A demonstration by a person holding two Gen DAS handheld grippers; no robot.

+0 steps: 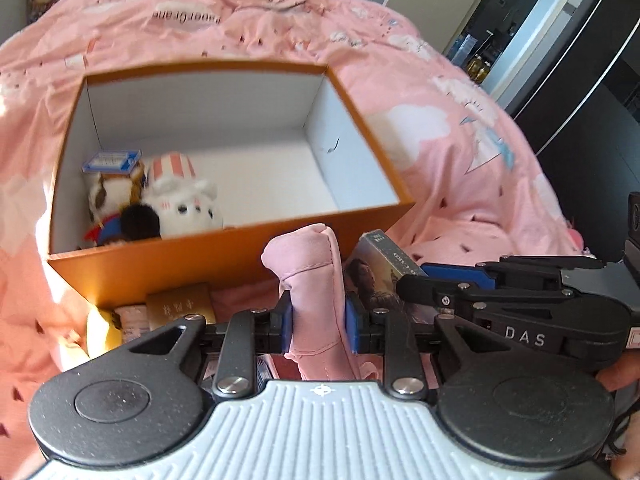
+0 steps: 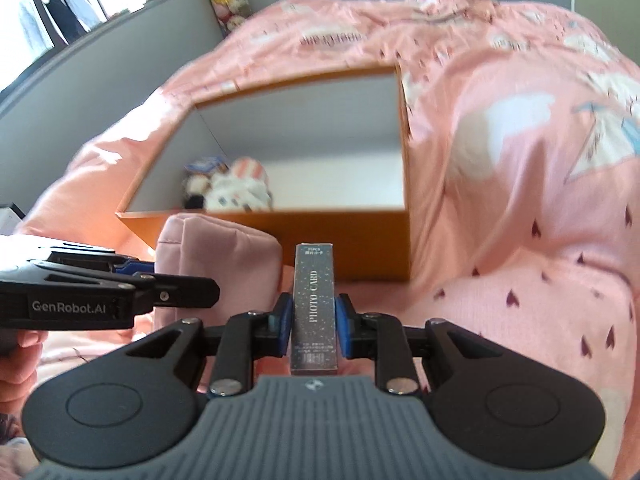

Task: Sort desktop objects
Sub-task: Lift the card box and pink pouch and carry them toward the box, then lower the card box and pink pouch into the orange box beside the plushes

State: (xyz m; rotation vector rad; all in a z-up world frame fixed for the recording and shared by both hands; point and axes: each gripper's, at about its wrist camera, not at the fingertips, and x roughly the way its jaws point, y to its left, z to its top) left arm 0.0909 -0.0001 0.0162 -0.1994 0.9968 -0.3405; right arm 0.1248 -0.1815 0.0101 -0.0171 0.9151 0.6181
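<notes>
Pink fabric fills the left gripper (image 1: 318, 322): its blue pads (image 1: 286, 326) press on both sides of a soft pink pouch (image 1: 310, 280), which stands up between them just in front of the orange box (image 1: 224, 256). No earlier picture is at hand, so only the grip itself can be told. The right gripper (image 2: 313, 316) is clamped on a slim dark card box (image 2: 314, 308) printed "PHOTO CARD", held upright on its narrow edges between the pads, also just short of the box's near wall. The two grippers sit side by side, each visible at the edge of the other's view. The orange box lies open on a pink bedspread (image 1: 460, 160), white inside, with a white plush toy (image 1: 182, 200), a brown-and-white plush (image 1: 106, 196) and a small blue-edged packet (image 1: 112, 160) gathered in its near left corner; the rest of its floor is bare. Below the near wall lies a small gold box (image 1: 180, 306) on the bedspread.
</notes>
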